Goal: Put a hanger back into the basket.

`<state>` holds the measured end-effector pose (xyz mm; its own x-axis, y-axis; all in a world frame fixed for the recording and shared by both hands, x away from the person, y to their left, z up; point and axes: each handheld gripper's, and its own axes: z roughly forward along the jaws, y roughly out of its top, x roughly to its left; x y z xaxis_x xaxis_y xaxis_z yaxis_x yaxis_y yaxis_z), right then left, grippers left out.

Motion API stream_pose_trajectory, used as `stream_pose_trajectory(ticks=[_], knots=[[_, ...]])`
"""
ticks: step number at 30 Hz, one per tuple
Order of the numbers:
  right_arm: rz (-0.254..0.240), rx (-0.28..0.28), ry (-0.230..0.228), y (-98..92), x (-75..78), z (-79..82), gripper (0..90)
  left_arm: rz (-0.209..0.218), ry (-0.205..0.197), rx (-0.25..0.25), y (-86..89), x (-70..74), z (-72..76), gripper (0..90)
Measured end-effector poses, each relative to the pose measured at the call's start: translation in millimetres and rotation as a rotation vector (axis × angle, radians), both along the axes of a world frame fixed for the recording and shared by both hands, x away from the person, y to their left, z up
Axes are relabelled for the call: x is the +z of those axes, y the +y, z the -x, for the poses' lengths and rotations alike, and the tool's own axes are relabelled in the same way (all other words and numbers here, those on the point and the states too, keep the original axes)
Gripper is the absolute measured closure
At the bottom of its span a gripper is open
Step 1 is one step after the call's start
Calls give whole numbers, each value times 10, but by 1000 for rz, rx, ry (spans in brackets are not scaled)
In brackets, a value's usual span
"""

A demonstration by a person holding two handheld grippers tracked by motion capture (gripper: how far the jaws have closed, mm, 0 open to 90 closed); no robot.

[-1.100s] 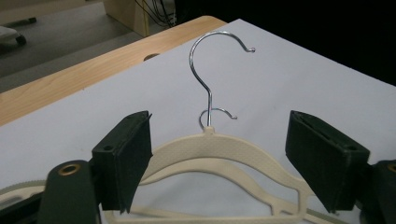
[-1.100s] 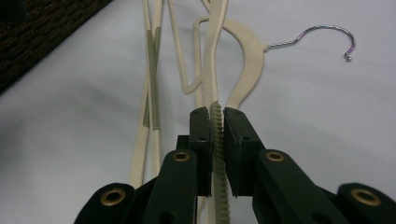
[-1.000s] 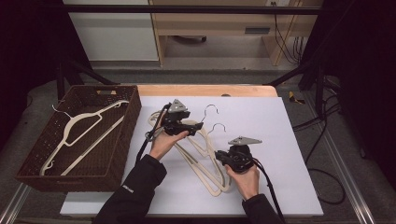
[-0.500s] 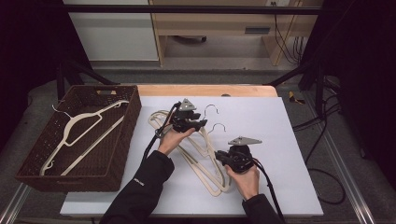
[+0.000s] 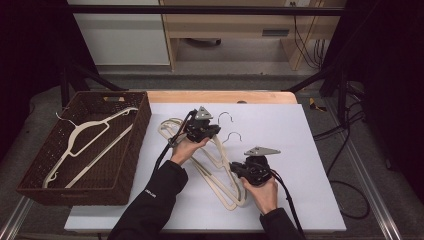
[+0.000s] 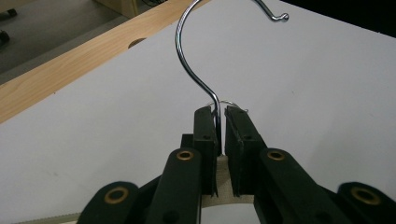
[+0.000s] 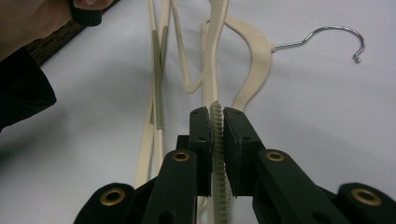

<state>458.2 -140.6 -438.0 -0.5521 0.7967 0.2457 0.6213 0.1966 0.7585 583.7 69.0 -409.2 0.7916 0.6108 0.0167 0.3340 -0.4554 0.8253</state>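
Observation:
Two cream plastic hangers (image 5: pixel 215 165) lie crossed on the white board (image 5: pixel 300 150). My left gripper (image 5: pixel 215 130) is at the top of the farther hanger. Its jaws have just been closing, and the left gripper (image 6: pixel 220 112) is now shut on the stem of the metal hook (image 6: pixel 191 70), which curves away above the jaws. My right gripper (image 5: pixel 235 171) is nearer the front edge. The right gripper (image 7: pixel 215 112) is shut on a ridged cream hanger bar (image 7: pixel 216 140). The other hanger's hook (image 7: pixel 327 35) lies on the board beyond it.
A brown wicker basket (image 5: pixel 127 165) stands at the board's left edge with one cream hanger (image 5: pixel 82 142) inside. A wooden strip (image 5: pixel 220 96) runs along the board's far edge. Cables (image 5: pixel 345 150) hang at the right side of the table.
The left hand has shifted a little to the right, up to the hook, and its jaws have closed on the hook's stem. The right hand has kept still with its grip unchanged.

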Motion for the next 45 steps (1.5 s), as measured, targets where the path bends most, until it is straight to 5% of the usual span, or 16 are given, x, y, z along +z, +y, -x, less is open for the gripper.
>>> stream_pose_trajectory(ticks=[8,16,21,30,40,45], knots=[[-30,25,-23,12,58,36,757,-41,-22,-2,34,106,110,833],[-75,44,-110,117,203,82,542,-1,-33,8,140,206,287,835],[-88,35,-131,244,257,-1,504,18,-49,7,227,275,377,886],[-57,25,-112,557,301,-214,604,15,-61,-3,320,301,452,886],[-86,33,-71,602,274,-267,857,29,-69,-8,334,311,537,886],[-102,41,-59,593,280,-265,870,49,-60,-18,380,337,544,869]])
